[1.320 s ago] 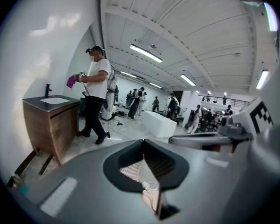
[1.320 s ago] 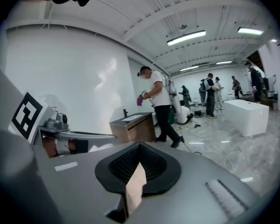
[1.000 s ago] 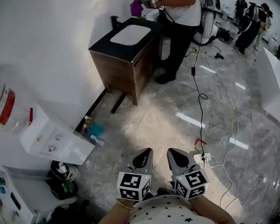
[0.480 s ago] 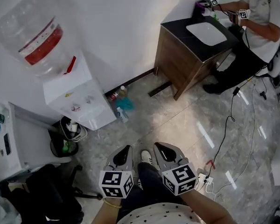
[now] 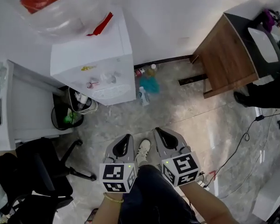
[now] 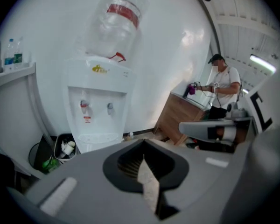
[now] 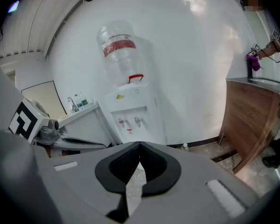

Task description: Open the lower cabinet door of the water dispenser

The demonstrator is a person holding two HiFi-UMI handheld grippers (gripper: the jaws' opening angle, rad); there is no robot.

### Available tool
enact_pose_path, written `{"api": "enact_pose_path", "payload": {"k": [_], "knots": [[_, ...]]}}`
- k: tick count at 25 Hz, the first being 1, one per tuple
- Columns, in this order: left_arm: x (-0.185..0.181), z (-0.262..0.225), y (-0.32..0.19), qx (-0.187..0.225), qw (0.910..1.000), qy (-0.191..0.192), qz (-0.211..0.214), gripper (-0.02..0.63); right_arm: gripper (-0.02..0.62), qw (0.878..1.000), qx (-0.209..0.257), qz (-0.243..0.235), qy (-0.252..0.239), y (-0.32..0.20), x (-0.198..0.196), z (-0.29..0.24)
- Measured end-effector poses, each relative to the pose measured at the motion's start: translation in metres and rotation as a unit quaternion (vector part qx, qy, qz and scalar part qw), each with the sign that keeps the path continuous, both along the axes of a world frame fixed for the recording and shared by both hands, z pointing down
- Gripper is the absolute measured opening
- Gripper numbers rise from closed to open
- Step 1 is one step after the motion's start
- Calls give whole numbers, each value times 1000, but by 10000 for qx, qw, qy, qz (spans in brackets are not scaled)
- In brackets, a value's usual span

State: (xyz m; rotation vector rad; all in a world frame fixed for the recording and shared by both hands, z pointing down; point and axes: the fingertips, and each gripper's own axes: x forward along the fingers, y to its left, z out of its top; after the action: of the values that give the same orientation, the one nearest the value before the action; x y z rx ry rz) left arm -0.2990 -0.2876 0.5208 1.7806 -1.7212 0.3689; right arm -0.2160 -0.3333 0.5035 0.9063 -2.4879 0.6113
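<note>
The white water dispenser (image 5: 95,62) stands against the wall with a clear bottle (image 5: 51,6) on top, red and blue taps and a drip tray on its front. It also shows ahead in the left gripper view (image 6: 100,104) and the right gripper view (image 7: 133,115). Its lower cabinet door is hidden: behind the gripper bodies in both gripper views, and below the top in the head view. My left gripper (image 5: 124,143) and right gripper (image 5: 161,135) hang side by side over the floor, well short of the dispenser. Both are shut and empty.
A black waste bin (image 5: 70,113) sits left of the dispenser beside a white counter (image 5: 18,106). A black office chair (image 5: 42,171) is at the lower left. Small bottles (image 5: 147,80) lie by the skirting. A wooden vanity (image 5: 228,55) stands right, a person (image 6: 219,90) at it. Cables (image 5: 242,143) cross the floor.
The view has swung from the vanity toward the dispenser, which now fills the upper left and looks nearer. Both grippers kept together and stayed shut.
</note>
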Motion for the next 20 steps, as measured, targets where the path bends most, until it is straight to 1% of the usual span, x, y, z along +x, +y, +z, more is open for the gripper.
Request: {"api": "enact_pose_path", "payload": {"k": [3, 7, 9, 11, 12, 13, 15, 18, 19, 20], "knots": [[-30, 59, -24, -218, 9993, 10, -297, 7, -3, 9997, -31, -125, 185, -34, -33, 61], [-59, 145, -35, -634, 9962, 50, -597, 6, -3, 9971, -72, -398, 648, -63, -67, 154], [-65, 186, -39, -852, 9940, 107, -671, 6, -3, 9947, -210, -498, 870, -77, -78, 200], [-69, 221, -43, -992, 9923, 203, -710, 6, -3, 9926, -457, -541, 990, -91, -88, 243], [-71, 236, -45, -1036, 9917, 251, -713, 6, 23, 9916, -581, -568, 1011, -98, -95, 263], [-74, 250, -47, -1065, 9914, 288, -706, 6, 101, 9907, -678, -608, 1008, -105, -104, 282], [-80, 272, -53, -1074, 9914, 336, -669, 6, 154, 9900, -714, -736, 967, -120, -123, 313], [-83, 300, -63, -1077, 9917, 381, -584, 8, 246, 9878, -472, -1069, 1025, -144, -142, 349], [-84, 307, -65, -1085, 9918, 384, -554, 6, 262, 9864, -364, -1194, 1067, -152, -147, 359], [-86, 314, -66, -1096, 9918, 393, -532, 6, 265, 9851, -269, -1294, 1101, -158, -152, 367]]}}
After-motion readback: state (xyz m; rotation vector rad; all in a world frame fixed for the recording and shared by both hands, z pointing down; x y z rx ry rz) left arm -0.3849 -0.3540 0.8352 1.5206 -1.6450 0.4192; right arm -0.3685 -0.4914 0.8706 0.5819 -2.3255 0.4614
